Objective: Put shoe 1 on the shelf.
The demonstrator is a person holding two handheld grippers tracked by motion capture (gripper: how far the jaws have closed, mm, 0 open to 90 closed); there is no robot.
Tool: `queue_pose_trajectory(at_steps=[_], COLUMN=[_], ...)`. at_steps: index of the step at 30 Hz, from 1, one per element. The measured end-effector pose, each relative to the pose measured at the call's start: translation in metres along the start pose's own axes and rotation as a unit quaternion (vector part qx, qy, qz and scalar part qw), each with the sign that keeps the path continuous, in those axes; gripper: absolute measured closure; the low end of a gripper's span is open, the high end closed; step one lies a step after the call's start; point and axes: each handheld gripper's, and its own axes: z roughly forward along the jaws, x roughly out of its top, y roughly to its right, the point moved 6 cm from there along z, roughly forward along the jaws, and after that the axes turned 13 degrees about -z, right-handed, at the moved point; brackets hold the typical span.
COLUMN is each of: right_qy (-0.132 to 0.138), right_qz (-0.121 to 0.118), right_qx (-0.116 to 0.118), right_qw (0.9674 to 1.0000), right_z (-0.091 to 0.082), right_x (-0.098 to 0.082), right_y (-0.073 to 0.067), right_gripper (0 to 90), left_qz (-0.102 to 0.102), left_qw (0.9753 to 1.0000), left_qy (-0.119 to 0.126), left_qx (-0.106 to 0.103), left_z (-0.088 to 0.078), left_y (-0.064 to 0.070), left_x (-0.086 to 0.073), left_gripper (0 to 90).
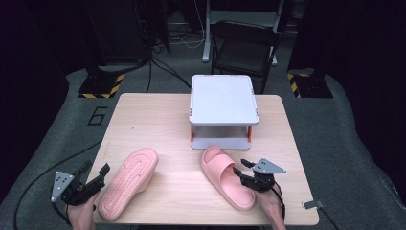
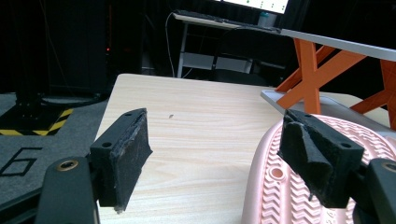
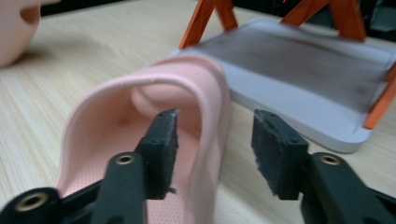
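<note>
Two pink slippers lie on the wooden table (image 1: 153,120). The left one (image 1: 129,182) is upside down, its ribbed sole (image 2: 280,196) facing up. My left gripper (image 1: 95,167) hovers at that sole's left edge, jaws wide open (image 2: 215,154), one pad over the sole and nothing between them. The right slipper (image 1: 225,177) is upright. My right gripper (image 1: 241,166) straddles the side of its strap (image 3: 140,107). One jaw sits inside the strap, the other outside with a visible gap, so the gripper (image 3: 215,140) is open.
A grey two-level stand with orange legs (image 1: 222,98) occupies the table's far middle; its lower shelf (image 3: 303,70) lies just beyond the right slipper. A black chair (image 1: 244,43) stands behind the table. Bare wood stretches left of the stand (image 2: 187,107).
</note>
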Motion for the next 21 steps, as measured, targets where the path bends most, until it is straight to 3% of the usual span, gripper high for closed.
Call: queue_pose_trajectory(at_steps=[6, 7, 8, 13, 16, 19, 21], right_qy=[-0.027, -0.043, -0.043, -0.036, -0.026, -0.013, -0.011], right_qz=[-0.005, -0.011, -0.011, 0.013, 0.018, 0.060, 0.075], right_qx=[0.012, 0.003, -0.005, -0.012, -0.039, -0.066, -0.087], right_qw=[0.9995, 0.9990, 0.9990, 0.9992, 0.9987, 0.9960, 0.9934], right_z=[0.016, 0.021, 0.023, 0.022, 0.022, 0.031, 0.041], right_x=[-0.001, -0.002, -0.001, 0.007, 0.015, 0.021, 0.026], right_y=[-0.003, -0.004, -0.004, -0.003, 0.002, 0.012, 0.019], right_gripper=[67.0, 75.9, 78.5, 80.7, 80.3, 80.3, 80.0], left_qz=[0.003, 0.001, 0.001, 0.000, 0.001, 0.002, 0.001], left_qw=[1.0000, 1.0000, 1.0000, 1.0000, 1.0000, 1.0000, 1.0000], left_qy=[-0.002, -0.002, -0.004, 0.001, 0.001, 0.000, 0.000], left_qx=[-0.002, -0.003, -0.002, -0.001, -0.002, -0.003, -0.004], left_z=[0.002, 0.002, 0.001, -0.001, -0.001, 0.000, 0.001], left_y=[0.001, 0.000, 0.000, -0.002, -0.001, 0.000, 0.001], left_x=[-0.002, -0.001, -0.001, 0.001, 0.002, 0.001, 0.001], left_gripper=[24.1, 24.3, 24.2, 24.3, 24.3, 24.3, 24.3])
